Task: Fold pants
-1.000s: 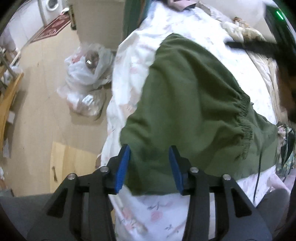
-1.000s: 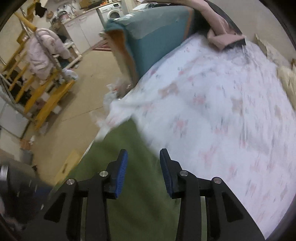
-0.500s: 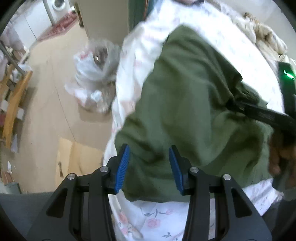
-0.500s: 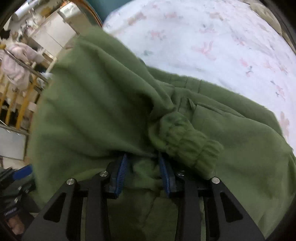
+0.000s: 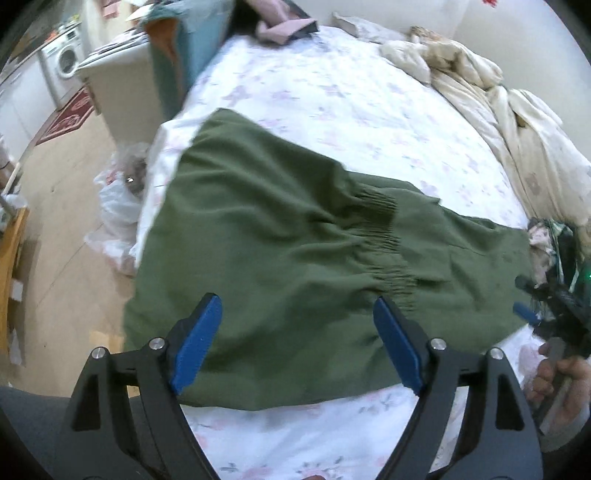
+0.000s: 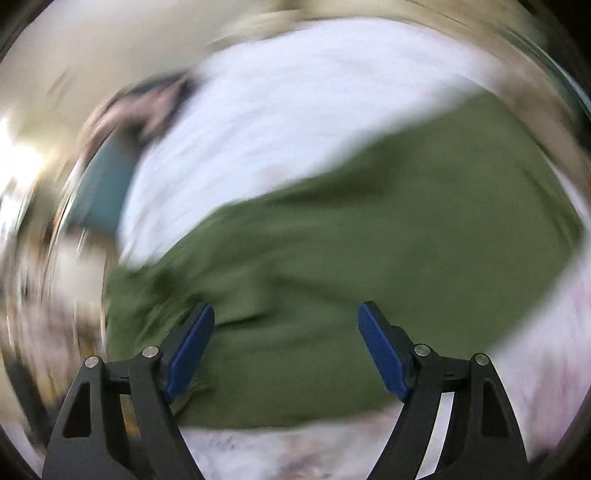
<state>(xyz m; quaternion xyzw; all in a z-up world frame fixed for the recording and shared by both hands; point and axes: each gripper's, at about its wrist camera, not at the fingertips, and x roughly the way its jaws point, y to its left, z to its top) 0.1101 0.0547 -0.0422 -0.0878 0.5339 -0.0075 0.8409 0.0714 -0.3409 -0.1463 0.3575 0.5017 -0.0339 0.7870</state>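
Pants (image 5: 295, 258): green, folded into a broad slab, lying flat on the bed (image 5: 351, 107) near its front-left corner. Flowered sheet shows beyond them and along the near edge. Gathered elastic band (image 5: 384, 236) runs across the top layer, toward the right half. Cloth a bit rumpled around it.

My left tongs (image 5: 297, 347): blades spread wide, nothing between them. They hover above the near edge of the pants; whether the tips touch the cloth I cannot tell.

My right tongs (image 6: 286, 345): blades also spread wide, holding nothing, over the green cloth (image 6: 369, 258). That view is badly smeared, so I can only say the pants fill the lower middle of it with white sheet behind; finer detail is lost. In the left view the right tongs (image 5: 528, 314) sit at the far right, off the right edge of the pants, with my right hand (image 5: 565, 387) gripping the handle below.

Around:
- cream bedding (image 5: 498, 92) bunched along the far right side of the bed
- pink cloth (image 5: 280, 29) at the head end
- teal piece (image 5: 184, 55) against the bed's left side
- white plastic bags (image 5: 114, 206) on the floor, beside the bed's left edge
- washer (image 5: 66, 62) and red rug (image 5: 70, 114) farther off, upper left
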